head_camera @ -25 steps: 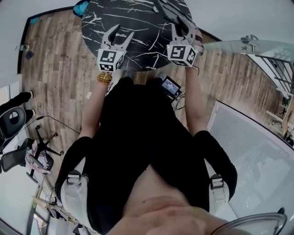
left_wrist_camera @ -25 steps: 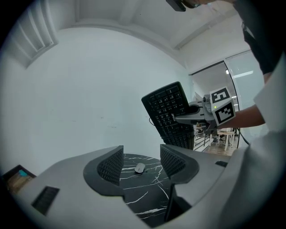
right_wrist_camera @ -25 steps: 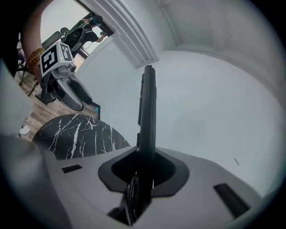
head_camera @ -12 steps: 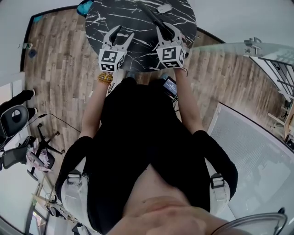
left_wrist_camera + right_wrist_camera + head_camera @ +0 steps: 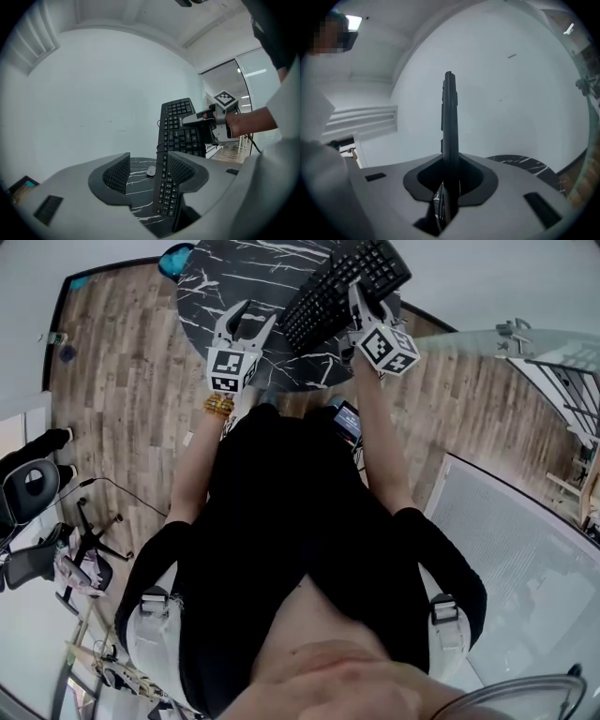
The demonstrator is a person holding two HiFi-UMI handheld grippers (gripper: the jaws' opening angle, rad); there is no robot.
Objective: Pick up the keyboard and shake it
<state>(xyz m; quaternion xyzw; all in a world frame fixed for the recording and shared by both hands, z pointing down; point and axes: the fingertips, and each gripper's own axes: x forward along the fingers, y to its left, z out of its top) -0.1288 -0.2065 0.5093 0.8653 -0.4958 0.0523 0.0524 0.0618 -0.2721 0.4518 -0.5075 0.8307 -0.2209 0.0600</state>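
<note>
Keyboard now keys-up, previously edge-on; right tool tight on its edge; left tool wide, empty

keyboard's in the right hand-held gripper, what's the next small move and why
Probably a short shake with the right hand-held gripper: its jaws are shut on the keyboard, which is raised and tilted over the table. The left hand-held gripper is open and empty close by, so keep the swing small.
</note>
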